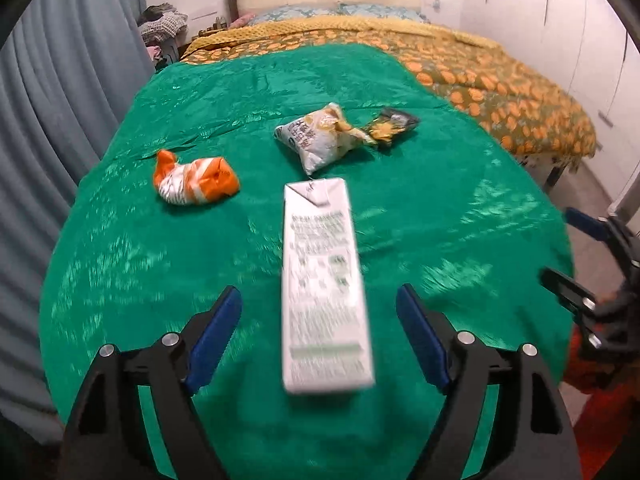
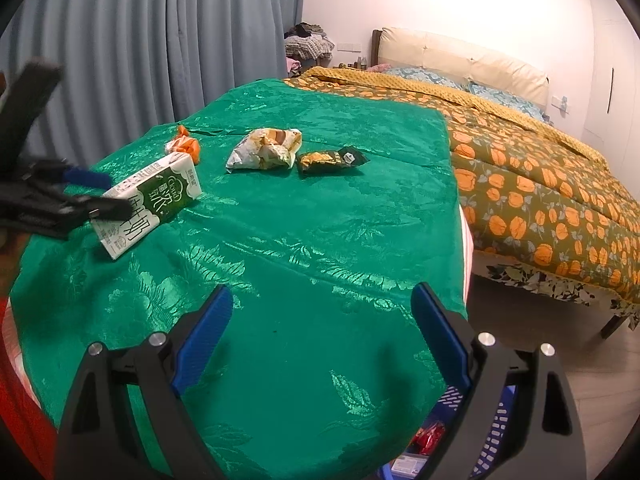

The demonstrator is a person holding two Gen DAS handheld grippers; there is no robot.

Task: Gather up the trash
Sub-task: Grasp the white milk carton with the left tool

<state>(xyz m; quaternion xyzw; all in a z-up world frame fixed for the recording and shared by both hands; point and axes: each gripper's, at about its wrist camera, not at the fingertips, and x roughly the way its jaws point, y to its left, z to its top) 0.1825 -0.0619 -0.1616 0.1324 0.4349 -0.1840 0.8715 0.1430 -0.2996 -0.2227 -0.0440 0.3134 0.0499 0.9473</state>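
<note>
A white and green milk carton [image 1: 322, 280] lies flat on the green cloth [image 1: 440, 208]. My left gripper [image 1: 319, 300] is open, its blue pads on either side of the carton's near half without touching it. It also shows in the right wrist view [image 2: 96, 196] at the carton [image 2: 150, 200]. Beyond lie an orange and white wrapper [image 1: 194, 178], a pale crumpled snack bag [image 1: 320, 136] and a dark yellow packet [image 1: 394, 124]. My right gripper [image 2: 322, 308] is open and empty above the cloth's near right part.
A blue basket [image 2: 496, 432] with red packets stands on the floor below the cloth's right edge. A bed with an orange pumpkin quilt [image 2: 540, 184] lies behind and to the right. Grey curtains [image 2: 140, 48] hang at the left.
</note>
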